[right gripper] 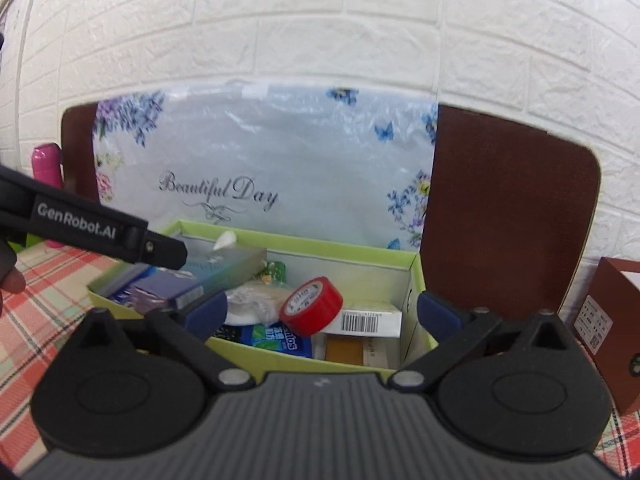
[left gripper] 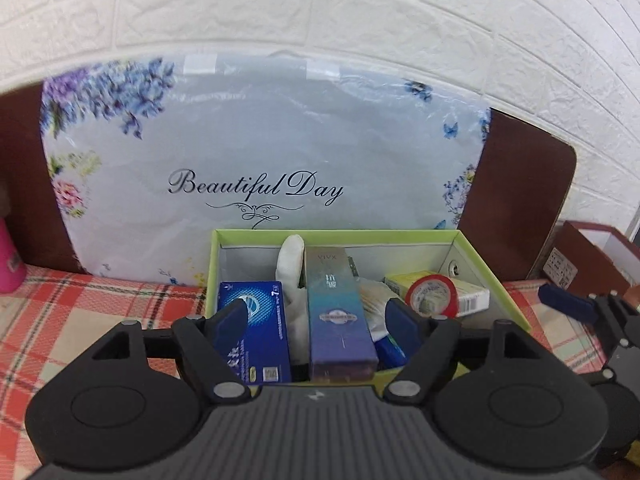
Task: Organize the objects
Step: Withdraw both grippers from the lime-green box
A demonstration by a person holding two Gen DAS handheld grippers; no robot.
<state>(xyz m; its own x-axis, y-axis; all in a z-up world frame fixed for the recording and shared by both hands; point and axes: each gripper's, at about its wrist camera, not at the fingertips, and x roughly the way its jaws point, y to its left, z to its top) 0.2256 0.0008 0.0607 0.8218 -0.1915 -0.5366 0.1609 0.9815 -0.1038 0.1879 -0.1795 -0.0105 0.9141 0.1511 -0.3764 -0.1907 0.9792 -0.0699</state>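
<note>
**Both grippers spread wide over the packed green box**

And here we are at the green box (left gripper: 484,264), the landmark for everything: it sits on the checked cloth (left gripper: 80,320), just in front of the floral "Beautiful Day" panel (left gripper: 256,152). Inside it, the tall purple carton (left gripper: 338,312) stands near the middle, the blue carton (left gripper: 256,332) to its left, a white glove (left gripper: 294,276) between them, the red tape roll (right gripper: 312,306) over on the right half, leaning on a white barcoded pack (right gripper: 370,318).

Left gripper (left gripper: 322,318) hangs at the near rim, jaws well apart, straddling the purple carton without pressing it. Right gripper (right gripper: 322,314) is spread as wide as it goes, tape roll between its pads, untouched, nothing held.

My read: a drop-off is done or a pick is coming. Next, choose one item and centre before squeezing
</note>
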